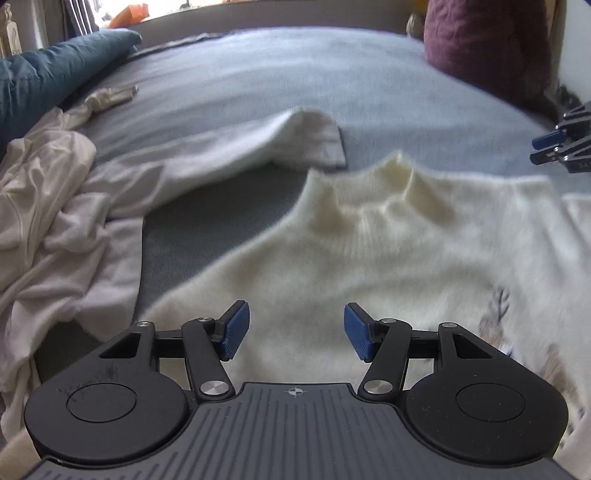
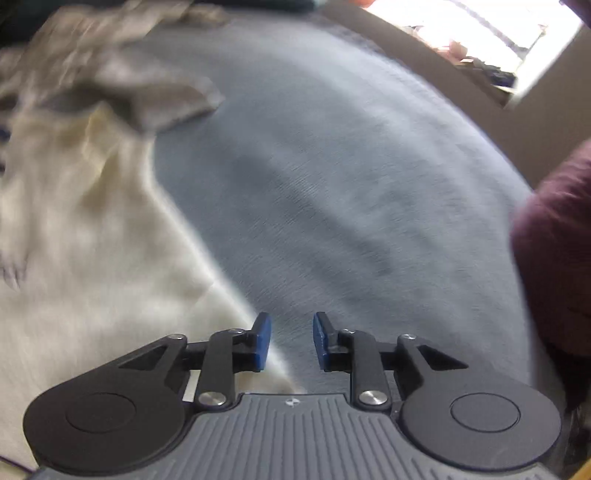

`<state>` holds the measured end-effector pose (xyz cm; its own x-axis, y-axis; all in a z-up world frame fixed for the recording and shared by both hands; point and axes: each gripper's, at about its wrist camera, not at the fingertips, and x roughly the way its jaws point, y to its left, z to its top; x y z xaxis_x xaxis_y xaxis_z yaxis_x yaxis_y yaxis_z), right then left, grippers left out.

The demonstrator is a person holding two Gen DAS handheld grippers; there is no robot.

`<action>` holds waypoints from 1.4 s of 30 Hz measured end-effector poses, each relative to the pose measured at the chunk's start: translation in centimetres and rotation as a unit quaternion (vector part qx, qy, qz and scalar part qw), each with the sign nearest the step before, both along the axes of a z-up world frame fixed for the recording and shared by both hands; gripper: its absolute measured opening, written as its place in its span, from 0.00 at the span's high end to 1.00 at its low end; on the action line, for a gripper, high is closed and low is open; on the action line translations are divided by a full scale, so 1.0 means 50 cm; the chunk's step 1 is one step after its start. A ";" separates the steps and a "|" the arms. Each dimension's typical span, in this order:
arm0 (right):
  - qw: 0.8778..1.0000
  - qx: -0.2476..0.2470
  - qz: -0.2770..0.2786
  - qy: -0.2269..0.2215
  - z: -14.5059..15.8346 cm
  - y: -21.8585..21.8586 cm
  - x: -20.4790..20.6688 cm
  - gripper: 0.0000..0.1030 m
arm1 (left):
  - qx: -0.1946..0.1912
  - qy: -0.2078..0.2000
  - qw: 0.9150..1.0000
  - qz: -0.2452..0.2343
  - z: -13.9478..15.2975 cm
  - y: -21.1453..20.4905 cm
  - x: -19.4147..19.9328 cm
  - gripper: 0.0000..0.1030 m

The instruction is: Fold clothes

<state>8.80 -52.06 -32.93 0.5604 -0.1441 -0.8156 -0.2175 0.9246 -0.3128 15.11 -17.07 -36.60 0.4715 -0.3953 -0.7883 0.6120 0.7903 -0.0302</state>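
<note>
A: From the left wrist view, the cream sweater (image 1: 369, 251) is seen spread flat on the grey bed cover (image 1: 295, 74), collar pointing away. The left gripper (image 1: 296, 331) is held above the sweater's body, jaws well apart, nothing between the blue pads.

B: Confirmed from the right wrist view, though heavily blurred. The right gripper (image 2: 291, 341) is held just off the sweater's (image 2: 81, 229) edge, over bare bed cover (image 2: 332, 166). A narrow gap is kept between its pads, and no cloth is caught there.

A: A pale heap of other clothes (image 1: 51, 206) is shown only properly here, beside the sweater, with a whitish sleeve (image 1: 280, 136) stretched just past the collar. A printed motif (image 1: 498, 302) is also picked out on the sweater's front.

B: A bright window (image 2: 472, 26) beyond the sweater is given only on this side. The maroon cushion (image 2: 554, 251) is seen well apart from the sweater in both views (image 1: 487, 44).

A: The right gripper's tip (image 1: 561, 144) is glimpsed off beyond the sweater's shoulder; its gap cannot be judged from here
</note>
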 end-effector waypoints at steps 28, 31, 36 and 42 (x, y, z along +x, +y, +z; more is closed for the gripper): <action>0.955 0.260 -0.071 -0.123 0.062 0.100 0.082 0.97 | -0.107 0.003 0.994 0.015 0.110 0.011 0.106 0.45; 0.946 0.269 -0.106 -0.147 0.146 0.077 -0.028 0.95 | -0.103 0.004 0.995 0.004 0.173 0.090 0.074 0.45; 0.940 0.258 -0.169 -0.144 0.216 0.088 -0.218 0.90 | -0.073 0.011 0.997 -0.008 0.237 0.202 0.025 0.44; 0.938 0.233 -0.249 -0.060 0.122 0.179 -0.344 0.69 | -0.043 0.080 0.995 -0.039 0.138 0.204 -0.086 0.44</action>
<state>-8.38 -43.10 -26.82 0.6101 -0.0562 -0.7903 0.2884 0.9448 0.1555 10.81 -6.85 -29.69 0.3076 -0.4948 -0.8128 0.6536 0.7307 -0.1974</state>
